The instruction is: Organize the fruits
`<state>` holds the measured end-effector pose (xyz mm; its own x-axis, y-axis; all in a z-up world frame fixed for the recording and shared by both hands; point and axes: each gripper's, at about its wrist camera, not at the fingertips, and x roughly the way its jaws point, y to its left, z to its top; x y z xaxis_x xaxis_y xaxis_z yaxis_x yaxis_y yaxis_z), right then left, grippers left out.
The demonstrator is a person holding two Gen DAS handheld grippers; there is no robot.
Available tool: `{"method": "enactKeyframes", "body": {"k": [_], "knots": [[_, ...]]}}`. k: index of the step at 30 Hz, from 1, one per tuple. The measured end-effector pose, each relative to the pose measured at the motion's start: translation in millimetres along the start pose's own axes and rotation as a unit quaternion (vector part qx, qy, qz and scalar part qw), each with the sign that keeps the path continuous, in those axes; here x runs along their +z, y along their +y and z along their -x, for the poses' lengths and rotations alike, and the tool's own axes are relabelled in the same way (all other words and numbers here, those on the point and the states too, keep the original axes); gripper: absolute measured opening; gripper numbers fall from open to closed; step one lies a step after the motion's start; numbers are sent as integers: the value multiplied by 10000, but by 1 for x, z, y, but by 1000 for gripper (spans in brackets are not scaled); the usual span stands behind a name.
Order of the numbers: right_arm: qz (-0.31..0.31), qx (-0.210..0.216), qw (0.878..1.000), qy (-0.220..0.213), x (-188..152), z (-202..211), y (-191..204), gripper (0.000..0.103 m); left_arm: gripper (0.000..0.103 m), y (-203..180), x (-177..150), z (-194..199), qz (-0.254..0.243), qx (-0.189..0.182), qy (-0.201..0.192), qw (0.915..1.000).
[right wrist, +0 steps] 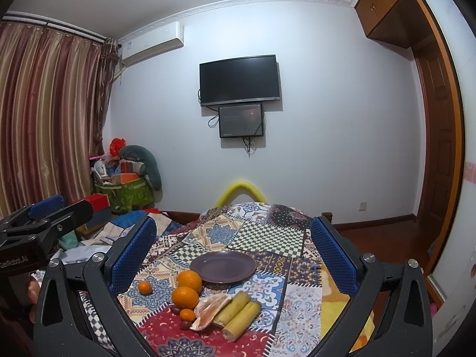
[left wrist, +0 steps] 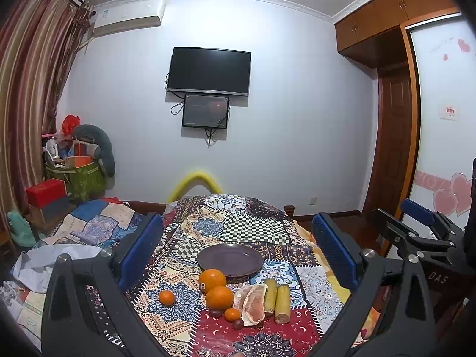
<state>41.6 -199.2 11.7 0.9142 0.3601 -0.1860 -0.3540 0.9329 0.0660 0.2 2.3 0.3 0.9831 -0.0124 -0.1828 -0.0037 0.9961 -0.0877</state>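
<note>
Patchwork cloth (left wrist: 247,229); two sugarcane pieces (left wrist: 276,299) lie pointing toward plate (left wrist: 230,260)

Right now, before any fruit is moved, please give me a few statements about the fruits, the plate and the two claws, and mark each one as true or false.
1. The purple plate has no fruit on it. True.
2. The left claw is shut on an orange. False: it is open and holds nothing.
3. The two yellow-green stalk pieces lie side by side, next to the cut pomelo piece. True.
4. All the oranges are of one size. False: two large oranges lie near the plate, and two much smaller ones lie nearby.
5. The right claw is open and holds nothing. True.
6. The fruits lie on a bare wooden table. False: they lie on a patterned patchwork cloth.
</note>
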Motion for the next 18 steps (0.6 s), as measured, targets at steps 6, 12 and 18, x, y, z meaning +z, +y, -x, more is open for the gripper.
{"method": "enactKeyframes", "body": {"k": [6,12,18], "knots": [[-5,-7,10000,-3,0,0,0,103,101,0,0,0,2,-10,-2,10000],[-3,-3,10000,-2,0,0,0,103,101,1,-1,0,6,-17,1,10000],[-9,4,10000,1,0,0,0,103,101,0,-1,-1,-6,-27,8,10000]]}}
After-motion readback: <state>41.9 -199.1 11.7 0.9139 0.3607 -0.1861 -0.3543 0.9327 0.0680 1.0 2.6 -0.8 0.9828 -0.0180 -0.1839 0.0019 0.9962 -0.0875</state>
